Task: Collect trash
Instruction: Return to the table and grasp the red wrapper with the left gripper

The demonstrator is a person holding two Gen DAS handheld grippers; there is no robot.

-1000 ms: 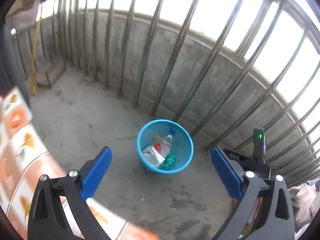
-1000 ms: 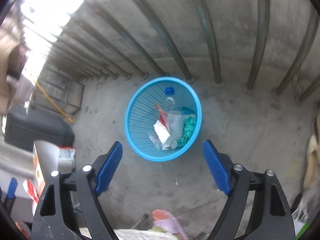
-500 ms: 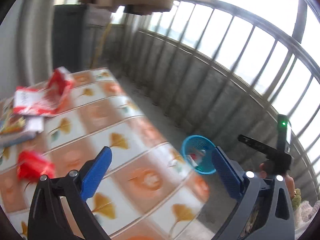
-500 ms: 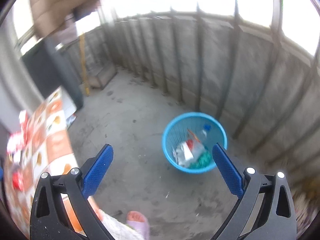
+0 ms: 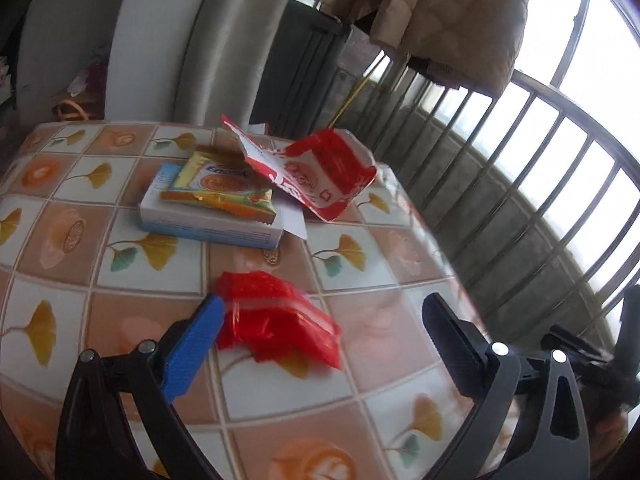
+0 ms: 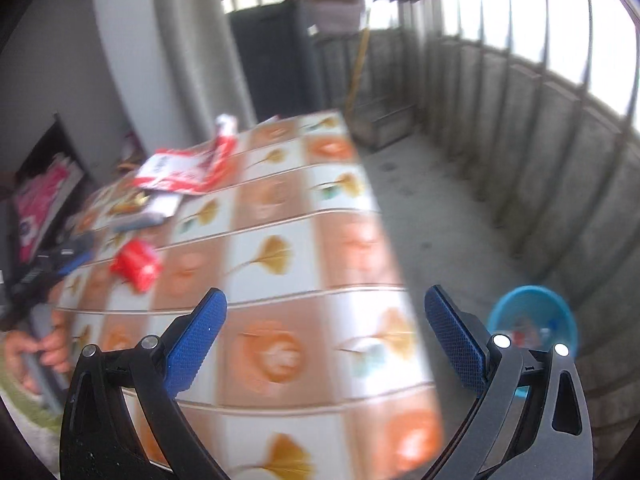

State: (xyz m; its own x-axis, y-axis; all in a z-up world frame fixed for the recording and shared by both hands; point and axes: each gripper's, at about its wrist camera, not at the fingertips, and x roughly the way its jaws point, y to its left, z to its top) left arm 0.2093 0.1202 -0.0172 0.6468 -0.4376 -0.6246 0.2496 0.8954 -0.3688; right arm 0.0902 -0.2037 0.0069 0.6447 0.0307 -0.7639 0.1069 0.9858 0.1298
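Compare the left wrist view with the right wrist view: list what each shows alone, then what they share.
Left wrist only: the yellow wrapper lying on the white box, seen sharply.
Right wrist only: the blue basket on the floor, and a hand.
Both: the tiled table, crumpled red bag, torn red-and-white packet, railing.

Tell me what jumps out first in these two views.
The crumpled red wrapper lies on the tiled table, right ahead of the open left gripper. Farther back, a torn red-and-white packet rests beside a yellow sachet lying on a white box. The blue basket sits on the floor by the railing.
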